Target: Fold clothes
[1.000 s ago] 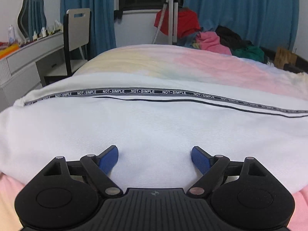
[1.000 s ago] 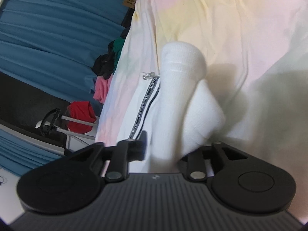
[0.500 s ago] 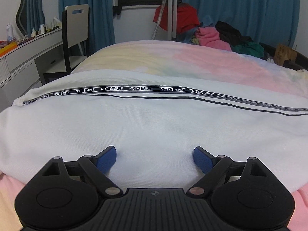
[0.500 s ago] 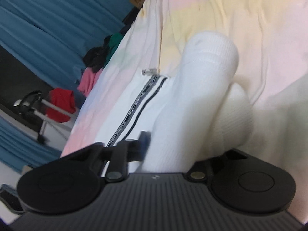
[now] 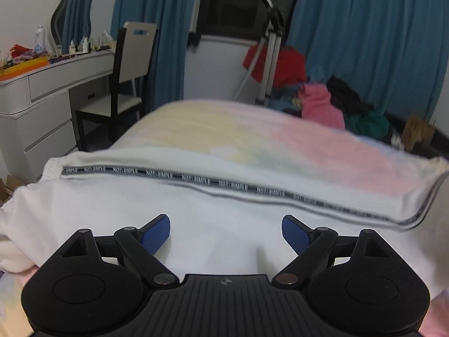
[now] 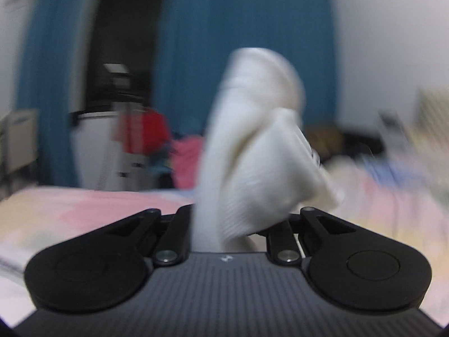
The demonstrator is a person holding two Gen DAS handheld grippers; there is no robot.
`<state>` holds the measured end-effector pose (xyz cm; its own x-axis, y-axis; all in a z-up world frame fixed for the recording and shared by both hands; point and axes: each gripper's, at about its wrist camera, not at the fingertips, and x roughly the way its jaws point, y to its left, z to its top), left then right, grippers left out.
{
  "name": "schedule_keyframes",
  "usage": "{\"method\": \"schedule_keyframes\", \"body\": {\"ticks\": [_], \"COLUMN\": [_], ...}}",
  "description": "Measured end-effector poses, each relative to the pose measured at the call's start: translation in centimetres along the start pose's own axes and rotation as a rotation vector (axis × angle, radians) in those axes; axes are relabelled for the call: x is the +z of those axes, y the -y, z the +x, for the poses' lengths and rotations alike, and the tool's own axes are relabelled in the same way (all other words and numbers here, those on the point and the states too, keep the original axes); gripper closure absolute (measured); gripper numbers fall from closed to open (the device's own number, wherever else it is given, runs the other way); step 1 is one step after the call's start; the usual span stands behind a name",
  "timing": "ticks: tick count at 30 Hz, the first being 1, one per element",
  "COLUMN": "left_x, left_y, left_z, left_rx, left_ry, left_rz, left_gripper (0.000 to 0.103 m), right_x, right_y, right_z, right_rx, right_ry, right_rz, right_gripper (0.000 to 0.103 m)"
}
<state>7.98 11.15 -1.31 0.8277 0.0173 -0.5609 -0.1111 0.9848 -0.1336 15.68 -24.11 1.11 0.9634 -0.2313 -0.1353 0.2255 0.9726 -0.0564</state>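
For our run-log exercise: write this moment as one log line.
task: fold clothes | right gripper: jaws just closing, shut on white garment, cuff end lifted | left gripper: open over garment | surface: bed

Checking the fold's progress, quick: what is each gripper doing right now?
Left gripper: open, empty, above the white garment with black lettered tape.
Right gripper: jaws just closing, shut on the garment's bunched white ribbed cuff.

Ahead of the left hand-held gripper (image 5: 226, 229) and to its left stands a white dressing bench (image 5: 53, 84) with bottles, a mirror (image 5: 71, 16) and a chair (image 5: 126, 67). Straight ahead are blue curtains (image 5: 364, 33) and a tripod (image 5: 270, 56).
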Motion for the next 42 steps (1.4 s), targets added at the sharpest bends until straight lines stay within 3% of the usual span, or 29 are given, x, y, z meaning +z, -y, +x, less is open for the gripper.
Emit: {"method": "schedule_keyframes", "body": {"ticks": [4,6,9,10,12,16,18,23,26,29,31,34,37,42], "left_x": [0.2,-0.1,-0.7,-0.7,-0.7,-0.6,-0.6,-0.9,-0.8,-0.9,-1.2,-1.6,-2.1,-3.7], "left_y": [-1.7,-2.7,-3.5,-3.6,-3.8,-4.0,-4.0,-3.5,-3.3,-2.8,-2.1,-1.1,0.5,3.0], "left_z": [-1.0,-1.1,-0.7,-0.8,-0.9,-1.2,-1.3,-1.8,-2.6,-4.1,-4.9,-6.1,-5.8,-2.9], "left_rx": [-0.02,-0.037,-0.054,-0.059,-0.071,-0.11,-0.128,-0.136,-0.169,-0.21,-0.263,-0.34,-0.38,-0.441], "left_ry": [0.043,0.057,0.017,0.019,0.024,0.039,0.043,0.028,0.012,0.007,0.02,0.038,0.03,-0.027], "left_rz": [-0.077,-0.132,-0.184,-0.188,-0.196,-0.228,-0.236,-0.213,-0.206,-0.175,-0.148,-0.105,-0.06,-0.005], "left_gripper": [0.014,0.014,0.015,0.015,0.015,0.015,0.015,0.015,0.015,0.015,0.016,0.021,0.029,0.043], "right_x": [-2.0,-5.4,-11.3,-12.7,-13.9,-11.9,-11.4,-11.6,-10.1,-7.8,-6.4,-4.9,-2.4,-1.0], "right_y": [-10.0,-14.1,-18.1,-18.8,-19.3,-18.6,-19.3,-20.6,-19.2,-16.0,-13.5,-9.6,-7.3,-9.9], "right_z": [-3.8,-4.9,-5.5,-5.7,-6.2,-5.9,-7.4,-6.5,-6.0,-6.7,-7.9,-7.7,-3.8,2.6], "right_rx": [0.179,0.27,0.422,0.436,0.403,0.411,0.424,0.455,0.549,0.692,0.78,0.777,0.73,0.698], "right_ry": [0.063,0.028,-0.095,-0.125,-0.094,-0.121,-0.102,-0.163,-0.235,-0.335,-0.396,-0.47,-0.519,-0.587], "right_rz": [-0.249,-0.367,-0.52,-0.55,-0.604,-0.524,-0.533,-0.532,-0.456,-0.375,-0.277,-0.146,0.019,0.076], "right_gripper": [0.086,0.086,0.086,0.085,0.085,0.085,0.085,0.081,0.064,0.038,0.032,0.032,0.032,0.031]}}
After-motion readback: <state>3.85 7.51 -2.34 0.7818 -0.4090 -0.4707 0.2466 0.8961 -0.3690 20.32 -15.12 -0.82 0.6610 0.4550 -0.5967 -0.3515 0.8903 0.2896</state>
